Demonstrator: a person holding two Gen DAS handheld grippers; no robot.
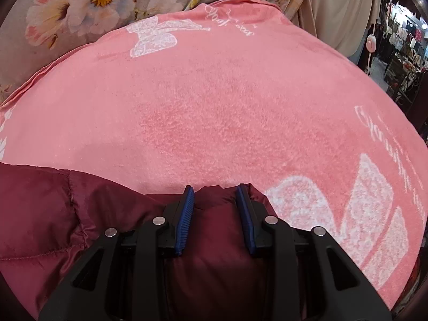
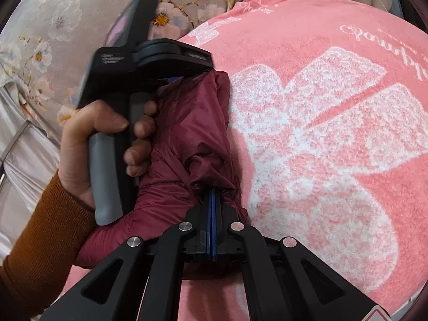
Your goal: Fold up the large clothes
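A maroon puffer jacket (image 1: 107, 214) lies bunched at the near edge of a pink blanket (image 1: 214, 107). In the left wrist view my left gripper (image 1: 215, 190) is shut on a thick fold of it, and the fabric fills the gap between the blue pads. In the right wrist view my right gripper (image 2: 214, 190) has its pads pressed together on a thin pinch of the jacket (image 2: 192, 123). The left gripper (image 2: 174, 80) shows above it, held by a hand (image 2: 88, 139), clamping the same bunched strip at its far end. The two grippers sit close together.
The pink blanket (image 2: 321, 133) has white bow prints and lettering and spreads over a floral sheet (image 2: 67, 26). A rust-brown sleeve (image 2: 40, 240) comes in from the lower left. Beige fabric (image 1: 334, 13) and shop racks (image 1: 401, 40) stand at the far right.
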